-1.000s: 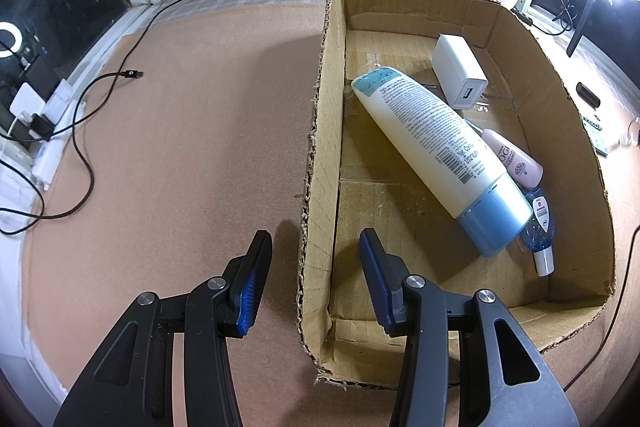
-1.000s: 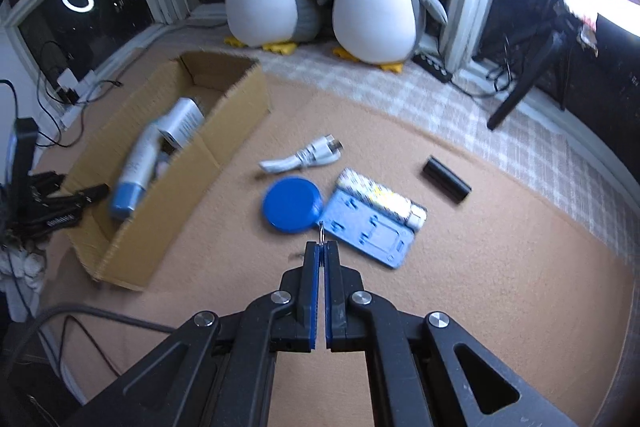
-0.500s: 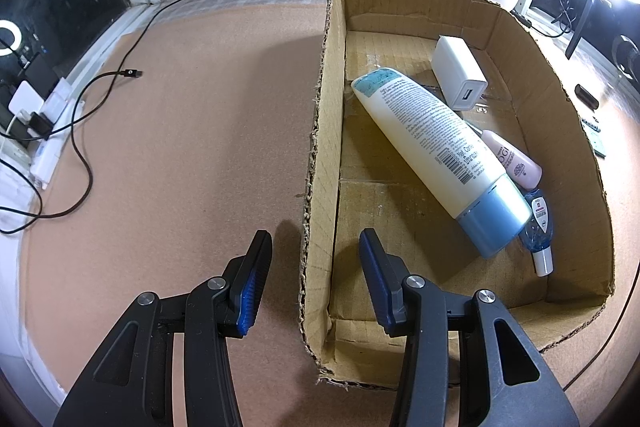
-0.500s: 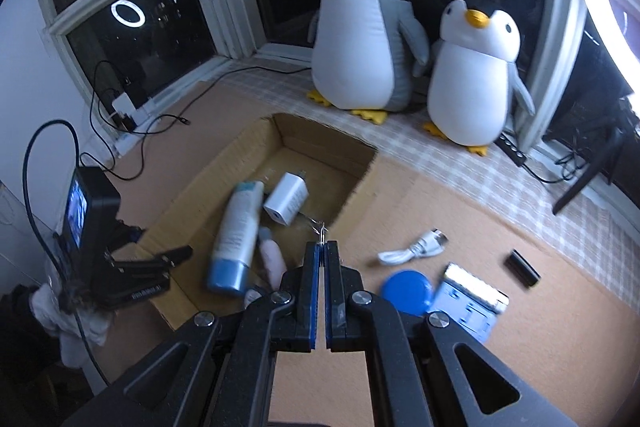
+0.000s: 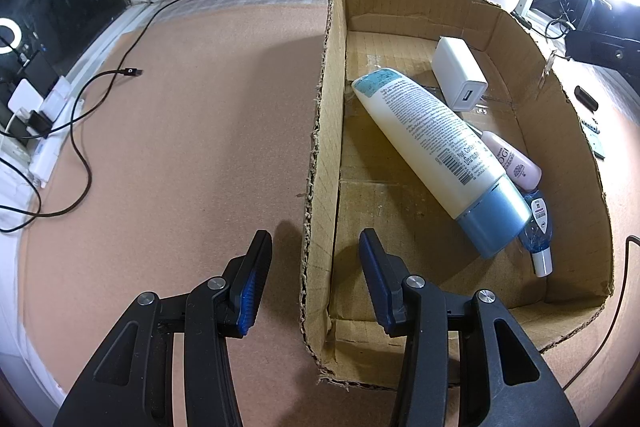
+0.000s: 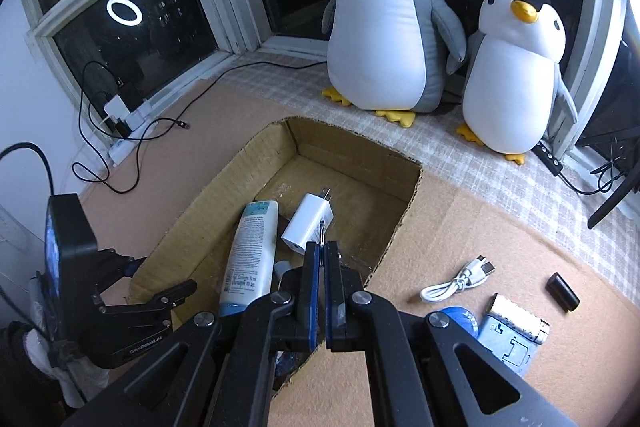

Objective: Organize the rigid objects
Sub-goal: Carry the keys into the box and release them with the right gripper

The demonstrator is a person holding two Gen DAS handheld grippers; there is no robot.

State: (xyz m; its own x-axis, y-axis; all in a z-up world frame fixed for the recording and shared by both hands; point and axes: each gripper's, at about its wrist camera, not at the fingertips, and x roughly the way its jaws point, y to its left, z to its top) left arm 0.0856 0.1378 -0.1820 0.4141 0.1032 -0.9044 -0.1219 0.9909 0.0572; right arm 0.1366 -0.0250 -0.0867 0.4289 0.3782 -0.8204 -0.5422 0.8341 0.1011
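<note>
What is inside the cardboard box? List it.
Inside the cardboard box: a white tube with a blue cap, a white charger, a pink bottle and a small blue bottle. The tube partly covers both bottles.

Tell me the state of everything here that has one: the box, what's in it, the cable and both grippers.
box: upright, open top.
lotion tube: lying in the box, cap on.
charger: lying in the box, unplugged.
white cable: bundled, outside the box.
left gripper: open, astride the box wall.
right gripper: shut on a small metal piece.
</note>
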